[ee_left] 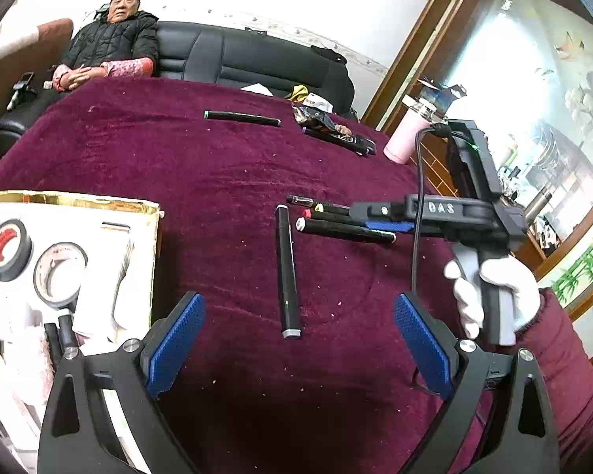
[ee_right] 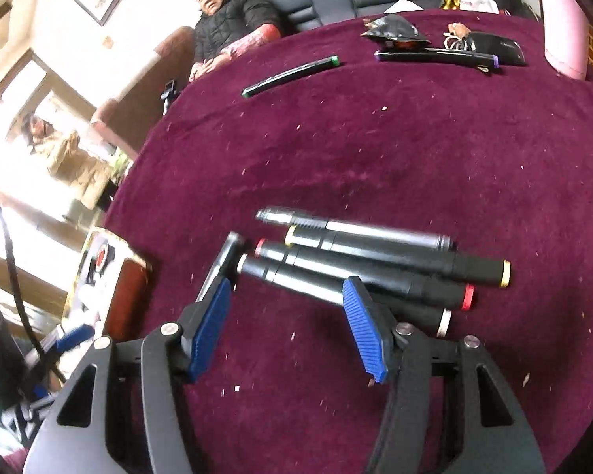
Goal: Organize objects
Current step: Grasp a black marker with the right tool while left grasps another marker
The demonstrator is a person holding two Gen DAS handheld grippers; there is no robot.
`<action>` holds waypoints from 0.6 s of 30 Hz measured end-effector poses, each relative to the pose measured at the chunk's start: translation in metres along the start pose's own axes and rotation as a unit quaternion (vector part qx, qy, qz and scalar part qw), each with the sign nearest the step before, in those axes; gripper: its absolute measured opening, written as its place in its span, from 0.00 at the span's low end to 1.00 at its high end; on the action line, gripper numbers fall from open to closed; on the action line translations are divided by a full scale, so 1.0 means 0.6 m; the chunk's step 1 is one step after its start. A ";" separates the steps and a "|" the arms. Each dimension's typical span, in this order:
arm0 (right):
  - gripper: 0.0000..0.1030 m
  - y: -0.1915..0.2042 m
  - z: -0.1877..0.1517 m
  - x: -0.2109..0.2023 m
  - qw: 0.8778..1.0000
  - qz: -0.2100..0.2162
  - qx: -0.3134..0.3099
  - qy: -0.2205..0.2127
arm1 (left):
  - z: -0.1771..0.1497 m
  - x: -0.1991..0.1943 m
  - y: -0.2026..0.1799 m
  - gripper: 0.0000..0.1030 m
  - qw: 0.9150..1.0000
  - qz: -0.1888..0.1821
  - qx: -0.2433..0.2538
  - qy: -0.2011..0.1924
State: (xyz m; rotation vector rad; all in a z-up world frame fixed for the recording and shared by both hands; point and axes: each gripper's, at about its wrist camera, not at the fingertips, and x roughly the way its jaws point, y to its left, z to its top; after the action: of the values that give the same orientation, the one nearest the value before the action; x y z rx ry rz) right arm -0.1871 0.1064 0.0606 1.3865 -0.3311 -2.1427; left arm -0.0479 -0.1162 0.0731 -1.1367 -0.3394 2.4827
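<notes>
Several black marker pens lie on the maroon cloth [ee_left: 217, 181]. One grey-capped marker [ee_left: 288, 272] lies lengthwise just ahead of my open, empty left gripper [ee_left: 298, 339]. A cluster of markers [ee_right: 375, 268] with yellow, red and white end caps lies side by side in front of my right gripper [ee_right: 288, 328], which is open with its right pad [ee_right: 365, 331] over the white-capped marker [ee_right: 336, 288]. The right gripper shows in the left wrist view [ee_left: 375, 217] reaching into the cluster. A green-tipped marker [ee_left: 241, 117] and a purple-tipped one [ee_right: 435, 56] lie farther back.
A gold-edged box [ee_left: 71, 237] at left holds tape rolls and small items. A pink bottle [ee_left: 405, 134], a dark wrapper [ee_right: 395, 31] and a black case [ee_right: 494, 49] sit at the far right. A seated person [ee_left: 110, 43] and black sofa are beyond the table.
</notes>
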 end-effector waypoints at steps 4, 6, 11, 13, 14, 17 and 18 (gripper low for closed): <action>0.56 -0.015 0.014 0.021 0.999 0.001 0.024 0.031 | -0.005 0.010 -0.007 0.90 1.000 0.000 0.006 0.012; 0.55 -0.018 0.003 0.030 0.999 -0.018 0.019 0.045 | -0.005 0.010 -0.015 0.90 1.000 -0.003 0.017 0.013; 0.44 -0.003 -0.027 0.019 0.997 -0.048 -0.021 0.063 | 0.004 0.012 -0.029 0.90 0.999 0.002 0.040 0.011; 0.43 0.019 -0.040 0.016 0.994 -0.068 -0.064 0.062 | 0.015 0.007 -0.029 0.90 0.999 -0.002 0.045 0.004; 0.43 0.032 -0.047 0.016 0.992 -0.066 -0.081 0.066 | 0.022 0.002 -0.028 0.90 0.999 -0.001 0.043 -0.005; 0.43 0.059 -0.063 0.024 0.988 -0.078 -0.122 0.058 | 0.042 -0.021 -0.012 0.90 0.999 -0.004 0.029 -0.029; 0.43 0.068 -0.069 0.032 0.984 -0.097 -0.139 0.060 | 0.049 -0.027 -0.006 0.91 0.999 0.002 0.025 -0.033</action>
State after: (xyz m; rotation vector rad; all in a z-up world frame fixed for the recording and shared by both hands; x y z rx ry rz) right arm -0.1430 0.0661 0.0482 1.4234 0.1528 -2.1464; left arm -0.0598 -0.1215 0.1041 -1.0378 -0.2910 2.5226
